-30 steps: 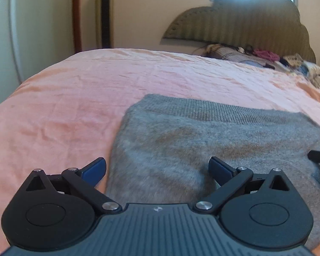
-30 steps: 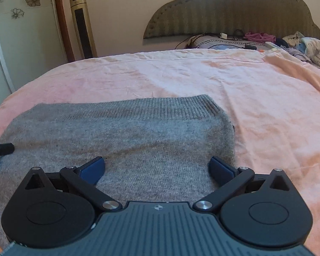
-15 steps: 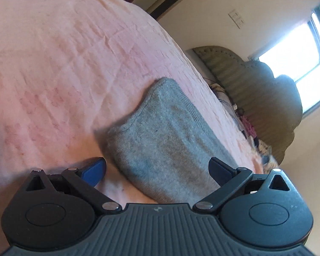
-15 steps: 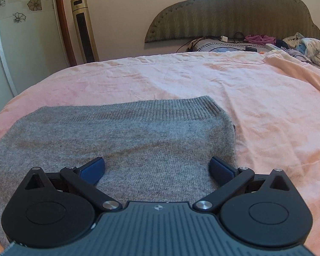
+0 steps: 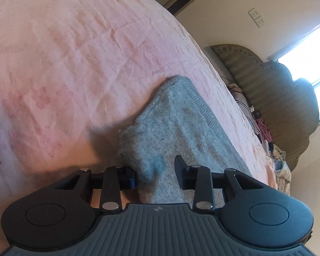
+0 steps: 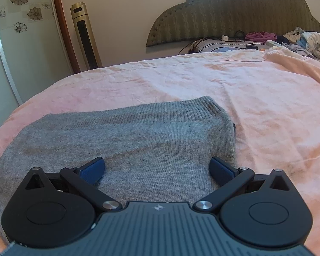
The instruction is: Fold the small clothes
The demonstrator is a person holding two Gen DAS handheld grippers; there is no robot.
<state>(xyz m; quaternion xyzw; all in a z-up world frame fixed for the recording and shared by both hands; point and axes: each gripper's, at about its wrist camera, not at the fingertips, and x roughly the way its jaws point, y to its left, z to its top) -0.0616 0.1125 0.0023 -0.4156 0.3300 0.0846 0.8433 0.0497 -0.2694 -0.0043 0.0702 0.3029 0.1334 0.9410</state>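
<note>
Our left gripper (image 5: pixel 155 173) narrowed since half a second ago, its fingers now bracketing a bunched edge of the grey sweater (image 6: pixel 125 147), though we couldn't tell if they pinched it. The sweater lay on the pink sheet (image 6: pixel 256 98). Our right gripper (image 6: pixel 156 170) stayed spread wide above it.

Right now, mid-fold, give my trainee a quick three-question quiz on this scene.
1. True or false: the right gripper has its fingers spread wide over the grey knit garment.
2. What is between the left gripper fingers? A) pink bedsheet B) the garment's edge C) nothing
3. Fill in: the garment lies on a ___ bedsheet.

Key: 1 true; 2 B; 3 pink.
</note>
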